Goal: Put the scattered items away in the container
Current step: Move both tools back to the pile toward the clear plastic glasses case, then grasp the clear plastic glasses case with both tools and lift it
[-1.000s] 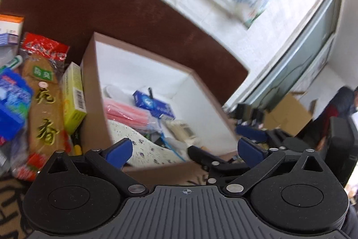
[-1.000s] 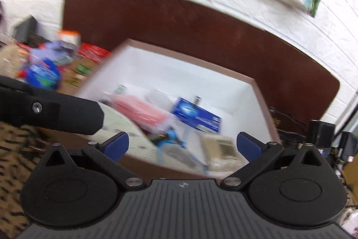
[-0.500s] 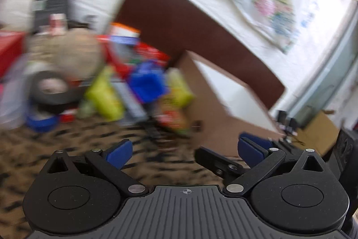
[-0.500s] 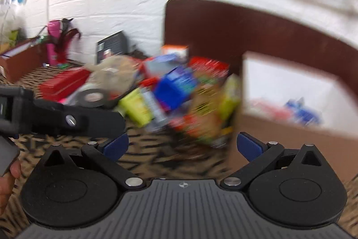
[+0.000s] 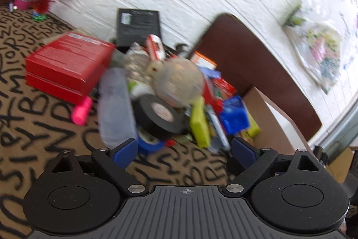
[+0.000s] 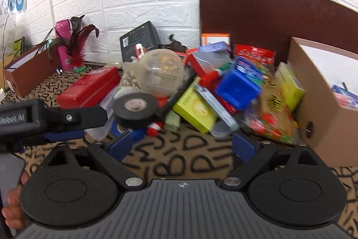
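Observation:
A pile of scattered items lies on the letter-print cloth: a black tape roll (image 5: 157, 114) (image 6: 135, 108), a clear round ball (image 5: 179, 80) (image 6: 162, 72), a yellow-green box (image 6: 194, 109), a blue box (image 5: 235, 118) (image 6: 238, 86), a red box (image 5: 67, 64) (image 6: 89, 86) and a snack bag (image 6: 270, 115). The brown cardboard box (image 6: 322, 118) (image 5: 273, 127) stands right of the pile with items inside. My left gripper (image 5: 184, 151) is open and empty in front of the pile. My right gripper (image 6: 181, 146) is open and empty too. The left gripper's body (image 6: 44, 120) shows at the left of the right wrist view.
A white brick wall and a dark brown chair back (image 6: 268, 12) stand behind the pile. A pink bottle with red feathers (image 6: 64, 46) and a brown open box (image 6: 29, 73) are at the far left. A black box (image 5: 138, 26) leans on the wall.
Both grippers have swung left, away from over the cardboard box, and now face the pile of items. Both stay open and empty.

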`<state>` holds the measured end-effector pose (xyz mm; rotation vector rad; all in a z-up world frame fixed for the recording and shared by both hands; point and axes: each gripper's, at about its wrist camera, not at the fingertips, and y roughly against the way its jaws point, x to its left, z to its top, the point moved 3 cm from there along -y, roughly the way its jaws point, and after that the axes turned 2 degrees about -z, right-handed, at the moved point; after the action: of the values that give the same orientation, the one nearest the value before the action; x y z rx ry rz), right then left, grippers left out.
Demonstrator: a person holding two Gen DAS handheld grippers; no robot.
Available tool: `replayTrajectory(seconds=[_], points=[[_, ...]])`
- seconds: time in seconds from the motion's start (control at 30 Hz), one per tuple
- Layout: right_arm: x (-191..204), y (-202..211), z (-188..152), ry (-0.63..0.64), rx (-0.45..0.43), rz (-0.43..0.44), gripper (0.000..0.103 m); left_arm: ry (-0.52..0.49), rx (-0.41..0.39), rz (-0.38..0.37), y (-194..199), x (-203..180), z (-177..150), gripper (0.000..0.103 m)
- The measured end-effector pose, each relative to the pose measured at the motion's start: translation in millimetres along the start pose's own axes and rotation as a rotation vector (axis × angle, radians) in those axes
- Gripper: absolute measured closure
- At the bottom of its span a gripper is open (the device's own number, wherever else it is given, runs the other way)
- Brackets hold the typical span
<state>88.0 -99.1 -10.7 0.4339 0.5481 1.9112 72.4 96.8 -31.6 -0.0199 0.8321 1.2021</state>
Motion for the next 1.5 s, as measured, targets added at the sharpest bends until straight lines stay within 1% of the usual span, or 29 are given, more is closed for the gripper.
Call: replayTrajectory(seconds=[0.03, 0.1, 0.23, 0.3, 0.4, 0.5, 0.6, 0.73, 0.8, 0.83, 0.87, 0.9, 0.93, 0.97, 1.0, 1.13, 1.27, 1.33, 1.4, 1.47, 1.5], points=[[4, -5, 3, 0.007, 0.004, 0.010, 0.013, 0.003, -0.003, 0.016, -1, 6, 2, 0.011], [14, -14, 8, 0.031, 0.015, 0.041, 0.020, 0.015, 0.000, 0.044, -4, 18, 7, 0.013], [38, -31, 12, 0.076, 0.044, 0.118, 0.029, 0.029, 0.036, 0.078, -16, 41, 14, 0.016], [48, -41, 11, 0.088, 0.072, 0.146, 0.038, 0.034, 0.058, 0.095, -23, 50, 15, 0.019], [59, -54, 7, 0.102, 0.114, 0.184, 0.046, 0.058, 0.084, 0.098, -32, 62, 16, 0.023], [66, -60, 2, 0.107, 0.148, 0.239, 0.049, 0.053, 0.093, 0.088, -37, 65, 19, 0.024], [75, -62, 0, 0.128, 0.156, 0.278, 0.049, 0.024, 0.116, 0.081, -45, 63, 25, 0.024], [90, -65, 2, 0.166, 0.143, 0.301, 0.049, 0.005, 0.168, 0.046, -52, 65, 35, 0.026], [97, -68, 2, 0.185, 0.133, 0.304, 0.045, 0.002, 0.185, 0.039, -53, 67, 39, 0.027], [100, -72, 3, 0.193, 0.128, 0.297, 0.045, 0.000, 0.191, 0.039, -53, 68, 40, 0.035], [102, -76, 3, 0.195, 0.130, 0.282, 0.046, -0.003, 0.197, 0.042, -53, 69, 40, 0.037], [103, -80, 3, 0.191, 0.133, 0.273, 0.048, -0.006, 0.200, 0.048, -53, 69, 40, 0.041], [104, -80, 3, 0.184, 0.133, 0.278, 0.050, -0.012, 0.201, 0.062, -52, 70, 39, 0.050], [104, -79, 3, 0.179, 0.138, 0.282, 0.054, -0.017, 0.204, 0.072, -51, 70, 37, 0.050], [105, -76, 2, 0.182, 0.147, 0.279, 0.055, -0.012, 0.206, 0.068, -49, 70, 34, 0.051], [99, -61, -6, 0.185, 0.160, 0.295, 0.056, -0.020, 0.214, 0.084, -38, 57, 20, 0.051], [85, -33, -21, 0.171, 0.178, 0.325, 0.058, -0.016, 0.232, 0.097, -17, 35, -5, 0.049], [72, -16, -34, 0.165, 0.193, 0.340, 0.062, -0.005, 0.266, 0.082, -6, 24, -24, 0.048], [55, 4, -50, 0.148, 0.213, 0.339, 0.065, 0.006, 0.308, 0.051, 4, 11, -46, 0.045], [38, 28, -66, 0.116, 0.226, 0.331, 0.066, -0.004, 0.341, 0.004, 11, -7, -68, 0.044], [30, 39, -72, 0.104, 0.230, 0.318, 0.065, -0.011, 0.359, -0.025, 14, -17, -78, 0.042]])
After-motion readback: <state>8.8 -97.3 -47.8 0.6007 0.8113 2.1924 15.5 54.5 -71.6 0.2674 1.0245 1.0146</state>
